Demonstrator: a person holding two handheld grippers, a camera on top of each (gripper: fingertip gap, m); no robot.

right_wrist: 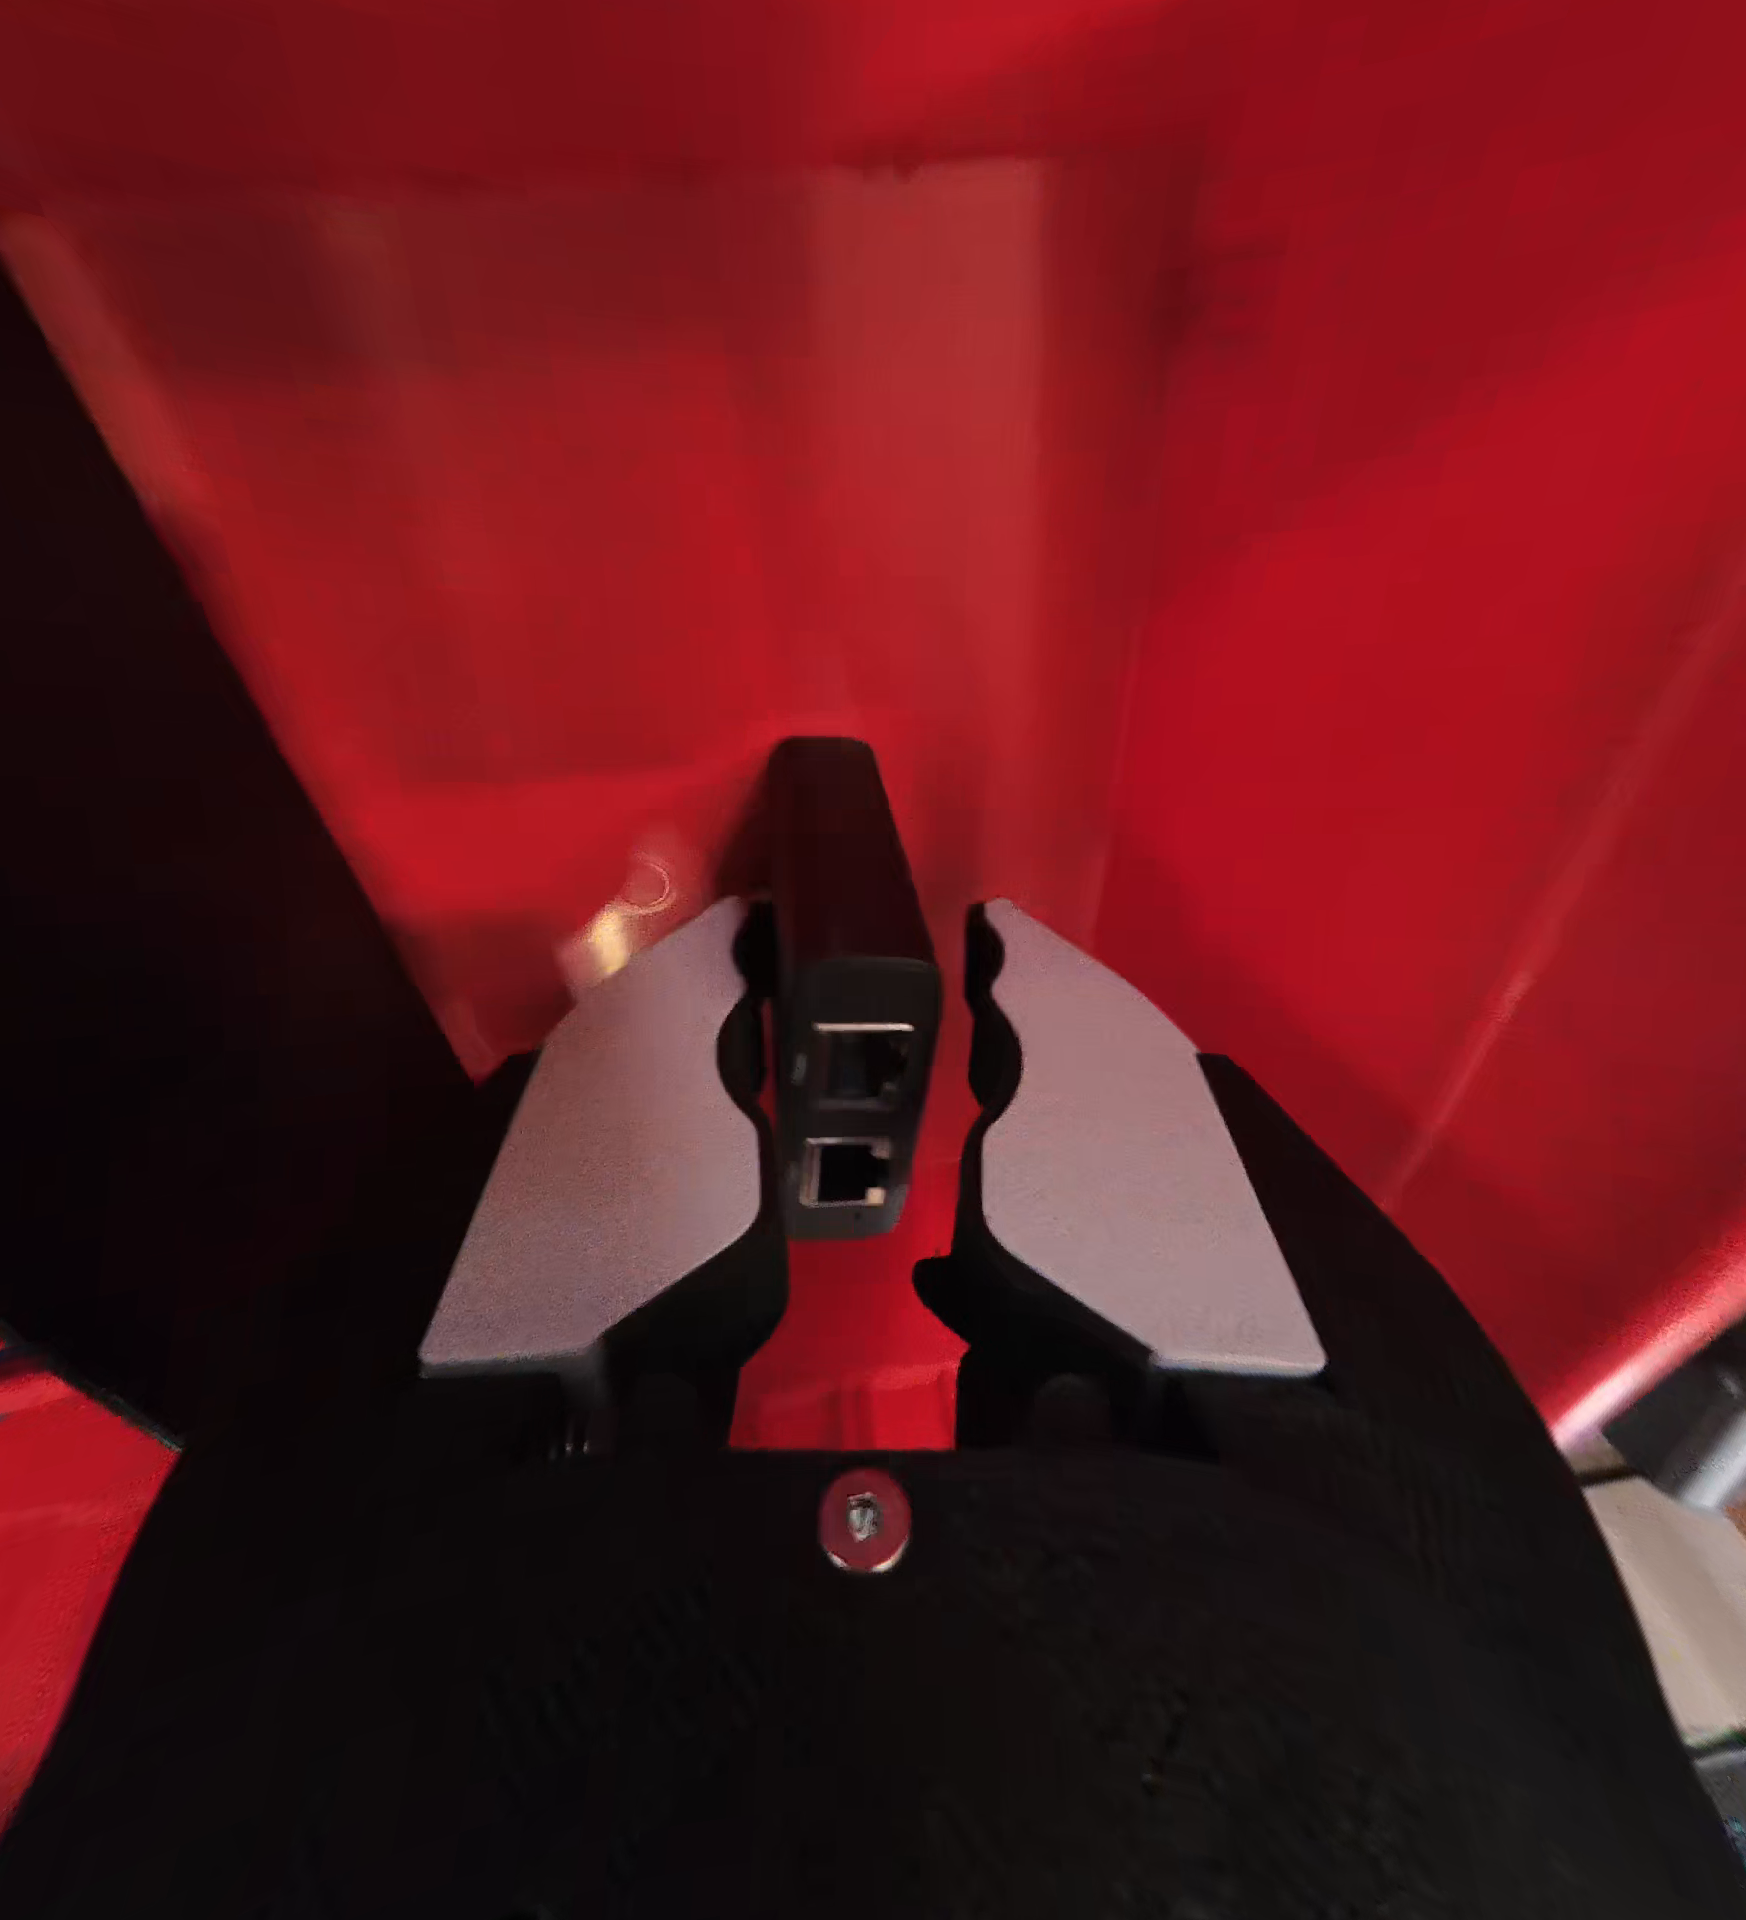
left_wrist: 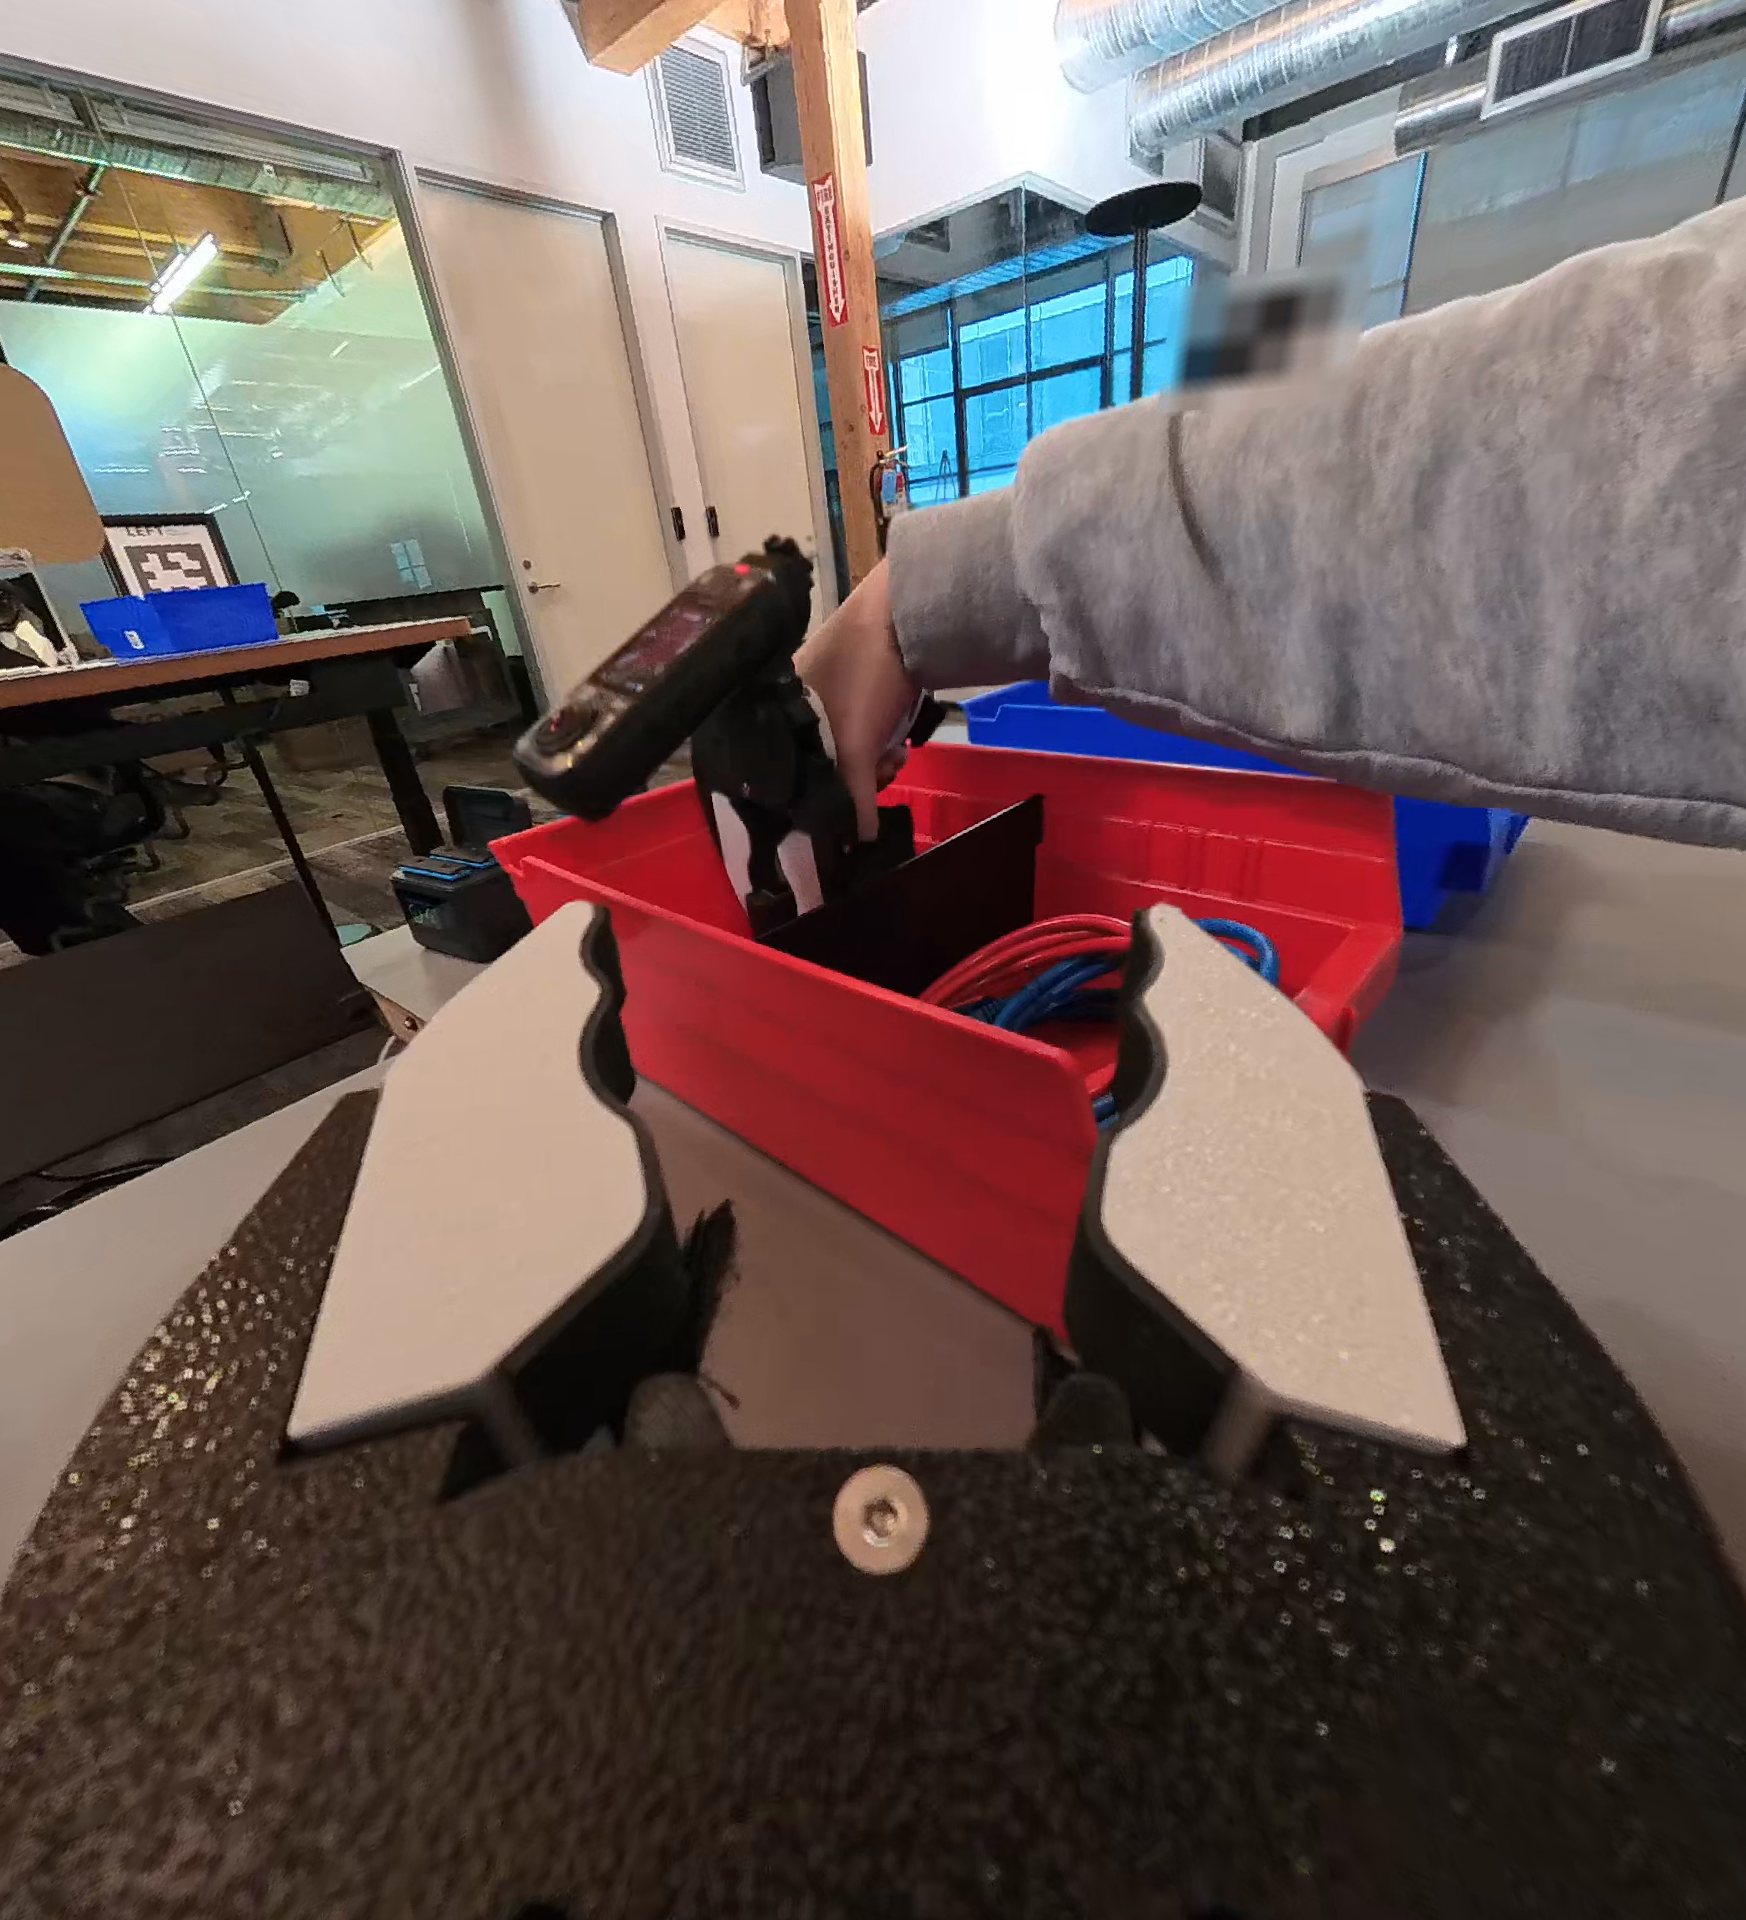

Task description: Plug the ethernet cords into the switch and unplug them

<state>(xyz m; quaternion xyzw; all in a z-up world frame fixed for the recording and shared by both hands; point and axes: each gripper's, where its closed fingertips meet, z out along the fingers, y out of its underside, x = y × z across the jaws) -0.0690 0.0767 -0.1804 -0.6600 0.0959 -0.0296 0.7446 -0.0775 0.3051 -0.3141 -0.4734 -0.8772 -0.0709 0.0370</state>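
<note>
My right gripper [right_wrist: 861,925] points down into the left compartment of a red plastic bin [right_wrist: 1316,520]. Its jaws straddle a black adapter box [right_wrist: 853,1049] with two network ports. The left finger touches the box and a thin gap shows at the right finger. The adapter's far end rests against the bin's red inside. In the left wrist view this gripper [left_wrist: 781,862] is held by a hand in a grey sleeve [left_wrist: 1420,582]. My left gripper [left_wrist: 874,997] is open and empty at the near corner of the red bin [left_wrist: 848,1122], with the bin's wall between its fingers.
A black divider [left_wrist: 910,904] splits the bin. Coiled red and blue cables [left_wrist: 1040,966] lie in the right compartment. A blue bin [left_wrist: 1451,862] stands behind on the grey table [left_wrist: 1596,1091]. A black and blue case [left_wrist: 458,894] sits at the table's left edge. Left tips to right tips: about 25 cm.
</note>
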